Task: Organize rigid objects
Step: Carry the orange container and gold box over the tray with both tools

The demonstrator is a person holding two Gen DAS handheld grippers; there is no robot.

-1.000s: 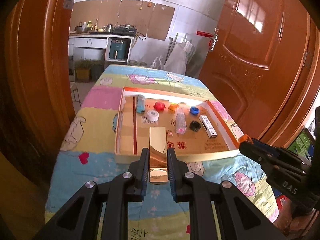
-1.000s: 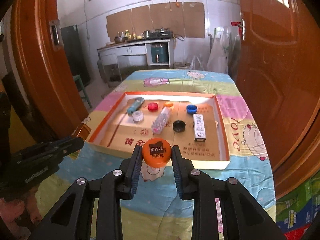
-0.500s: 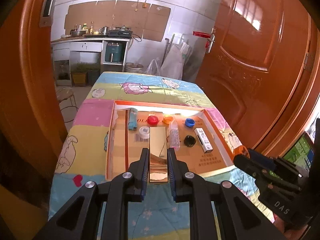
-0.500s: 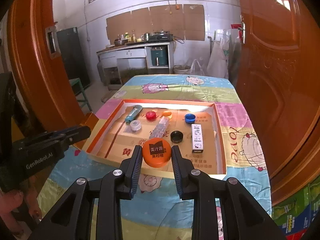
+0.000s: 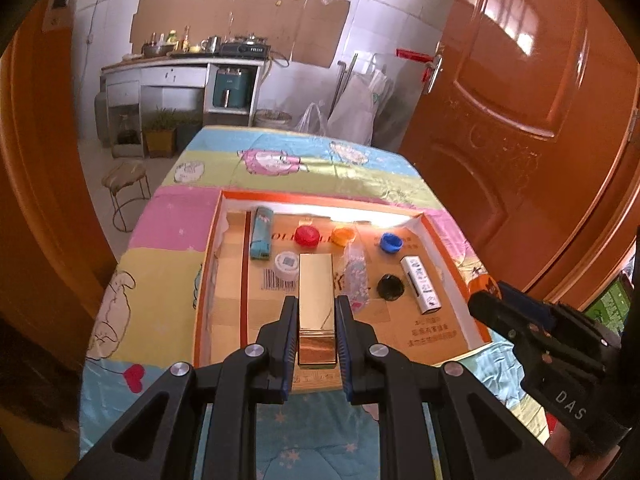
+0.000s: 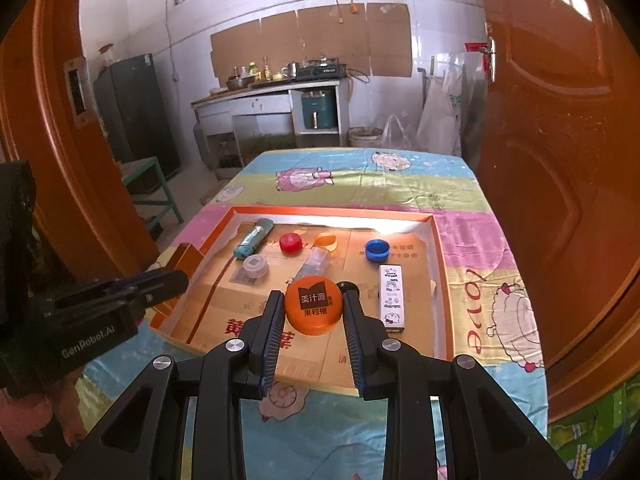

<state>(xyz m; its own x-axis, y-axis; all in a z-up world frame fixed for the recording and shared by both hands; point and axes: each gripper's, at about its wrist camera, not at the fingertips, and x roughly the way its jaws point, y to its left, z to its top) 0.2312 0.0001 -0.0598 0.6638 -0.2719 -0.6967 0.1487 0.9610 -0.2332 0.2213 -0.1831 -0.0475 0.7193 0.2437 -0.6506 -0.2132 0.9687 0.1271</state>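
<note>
My left gripper (image 5: 316,312) is shut on a shiny gold box (image 5: 316,292), held above the near part of an orange-rimmed cardboard tray (image 5: 208,264). In the right wrist view my right gripper (image 6: 314,306) is shut on a big orange cap (image 6: 314,310) with black lettering, over the tray's (image 6: 440,280) near middle. In the tray lie a teal lighter (image 5: 261,232), a white cap (image 5: 286,264), a red cap (image 5: 307,236), an orange cap (image 5: 344,235), a blue cap (image 5: 390,242), a black cap (image 5: 390,287), a clear bottle (image 5: 357,270) and a white stick-shaped pack (image 5: 420,284).
The tray rests on a table under a colourful cartoon cloth (image 5: 160,264). Orange wooden doors (image 5: 540,120) flank both sides. A stool (image 5: 126,184) stands left of the table; a kitchen counter (image 5: 180,68) is at the back. The right gripper's body (image 5: 540,340) shows at the right.
Both grippers, still holding their objects, have moved farther over the tray; the tray and its contents look nearer and lower in both views.
</note>
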